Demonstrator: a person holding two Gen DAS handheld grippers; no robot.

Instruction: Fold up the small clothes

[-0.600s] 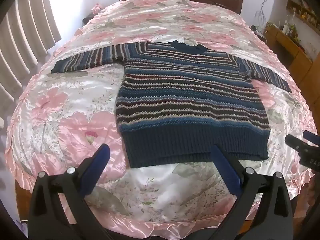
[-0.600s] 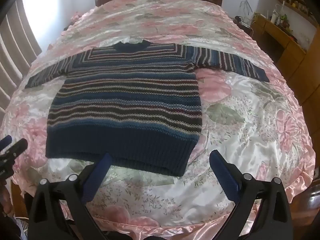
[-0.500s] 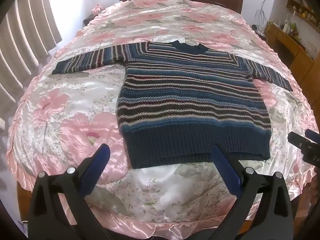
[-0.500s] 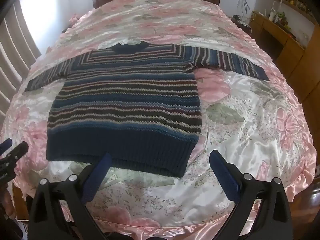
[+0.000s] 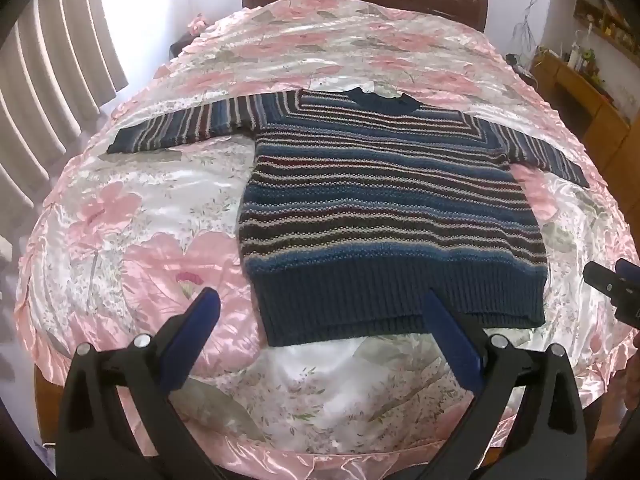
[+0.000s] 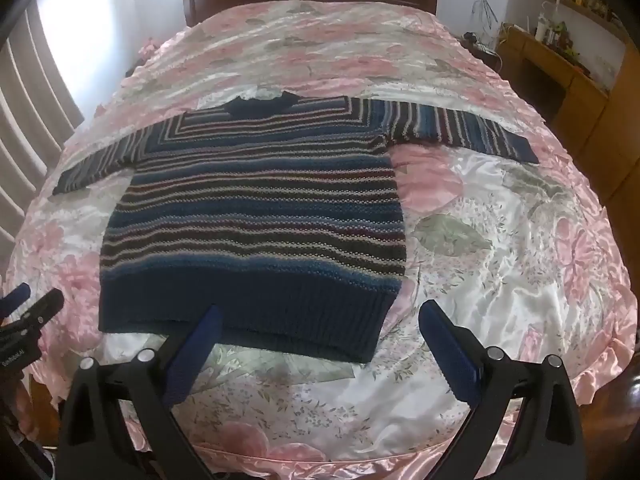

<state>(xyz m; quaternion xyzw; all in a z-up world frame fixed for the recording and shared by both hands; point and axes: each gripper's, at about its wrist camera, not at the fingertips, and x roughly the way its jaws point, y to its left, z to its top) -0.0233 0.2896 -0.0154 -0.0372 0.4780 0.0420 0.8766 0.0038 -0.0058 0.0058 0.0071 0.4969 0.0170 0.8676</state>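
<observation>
One sweater (image 5: 384, 208), striped knit, lies flat and face up on the satin bedspread (image 5: 120, 240), sleeves spread. Looks soft, floppy, fairly thick; likely to slide on satin, so pinch hem corners or cuffs. Left gripper (image 5: 320, 316) and right gripper (image 6: 316, 332) hover near the hem, jaws wide apart, empty. Versus 0.5 s ago: both slightly closer.

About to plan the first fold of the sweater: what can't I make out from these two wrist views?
- Underside of the sweater: hidden in both views, lying flat on the bedspread.
- Right hand-held gripper in the left wrist view: cut off by the frame edge; whole in its own view.
- Left hand-held gripper in the right wrist view: likewise clipped.
- Shelf items: too small and blurred.
- Hands holding the grippers: out of frame.
</observation>
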